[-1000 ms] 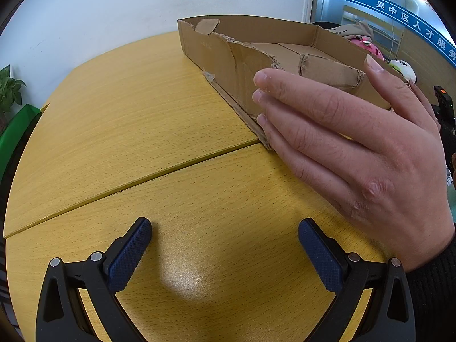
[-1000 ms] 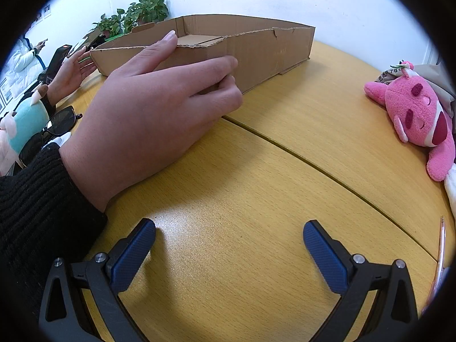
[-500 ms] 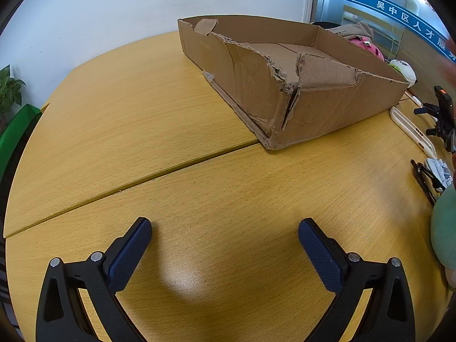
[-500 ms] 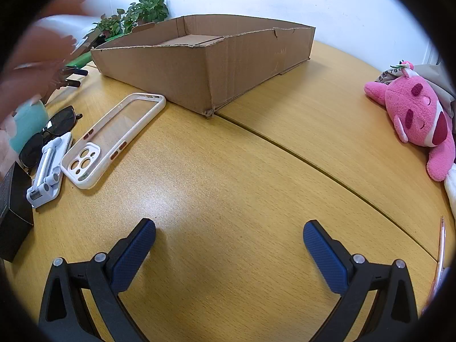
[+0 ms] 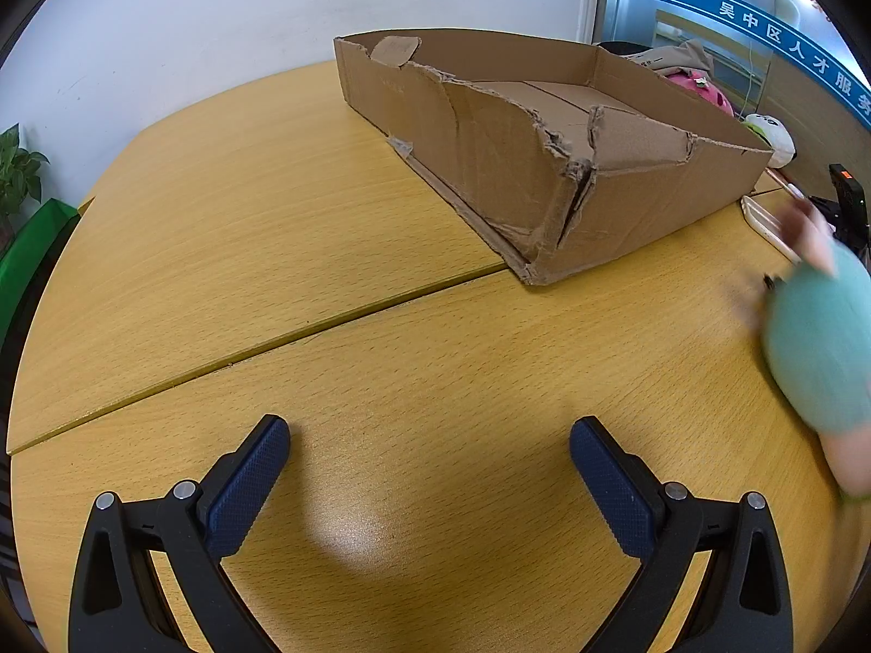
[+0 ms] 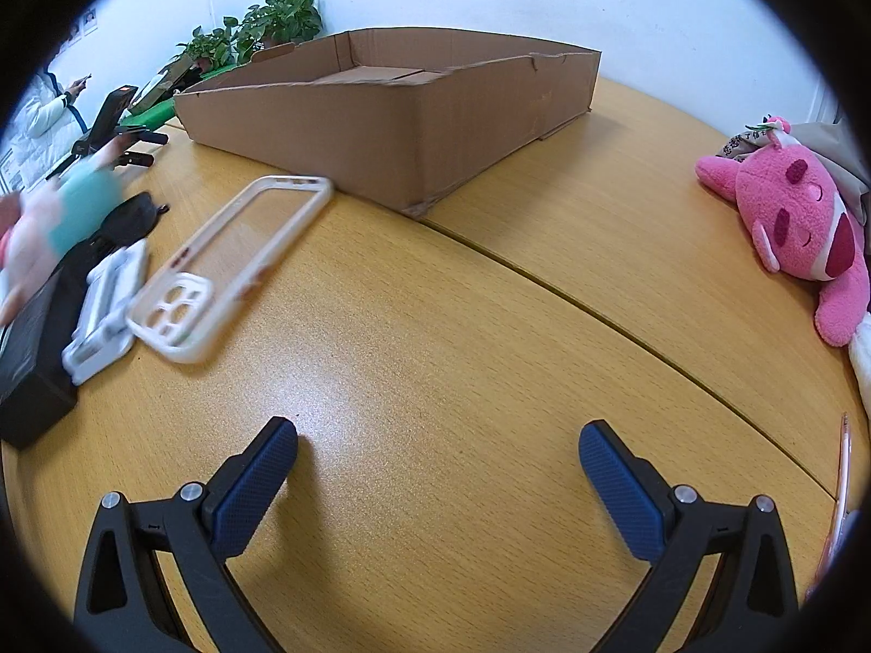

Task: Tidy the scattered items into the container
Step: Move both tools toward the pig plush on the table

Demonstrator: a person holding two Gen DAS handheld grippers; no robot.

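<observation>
Two grippers, both mine, both spread wide with nothing between the blue pads; my left gripper (image 5: 430, 468) and my right gripper (image 6: 438, 468) hover low over bare wooden table (image 6: 435, 326), neither touching any item. Ahead of both sits the cardboard box (image 6: 392, 125), open-topped, its floor bare as far as I can see; from my left tool its near corner (image 5: 566, 201) is torn and crumpled, so I judge that wall floppy and no place to lean on.

Ahead and to the left of my right gripper lie the scattered things: a white phone case (image 6: 234, 266), its far end just beside the box wall; left of it a small white folding stand (image 6: 106, 305); beyond that dark sunglasses (image 6: 128, 220); at the far left a black box (image 6: 27, 364). A blurred teal plush (image 6: 81, 201) is in motion there; I cannot tell what moves it. Far to the right lies a pink plush toy (image 6: 800, 223).

I judge the case light, springy and slick; I would pinch one long rail, not across the frame. Sunglasses look fragile; take the bridge, gently. Plush is soft and forgiving; grab the body anywhere.
</observation>
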